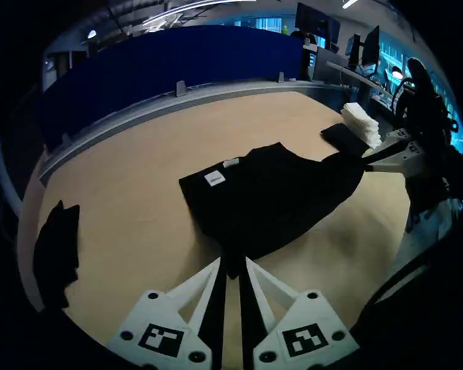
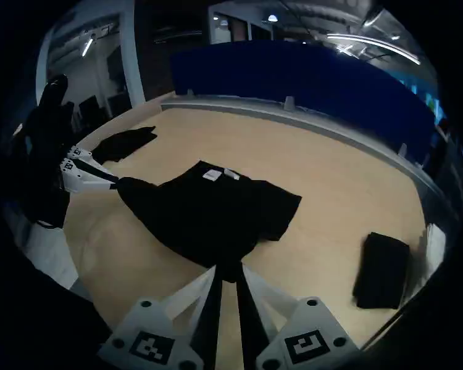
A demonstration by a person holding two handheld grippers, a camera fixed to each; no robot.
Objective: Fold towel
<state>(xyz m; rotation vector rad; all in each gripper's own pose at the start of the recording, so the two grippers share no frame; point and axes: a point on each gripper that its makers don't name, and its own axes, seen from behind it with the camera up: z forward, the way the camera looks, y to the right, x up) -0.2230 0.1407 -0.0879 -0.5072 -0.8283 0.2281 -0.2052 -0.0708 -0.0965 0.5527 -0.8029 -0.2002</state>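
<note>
A black towel (image 1: 268, 197) with a white label (image 1: 215, 178) lies partly spread on the wooden table (image 1: 139, 185). In the left gripper view my left gripper (image 1: 231, 268) is shut on the towel's near corner, and the right gripper (image 1: 370, 159) pinches its far right corner. In the right gripper view my right gripper (image 2: 228, 271) is shut on the near corner of the towel (image 2: 213, 216). There the left gripper (image 2: 111, 180), held by a person's hand, grips the left corner. Both held corners are lifted a little off the table.
A folded black cloth (image 1: 55, 253) lies at the table's left edge, the same cloth (image 2: 383, 268) showing at the right. A white towel stack (image 1: 361, 123) and a dark cloth (image 1: 342, 137) sit at the far right. A blue divider (image 1: 170, 61) runs along the back.
</note>
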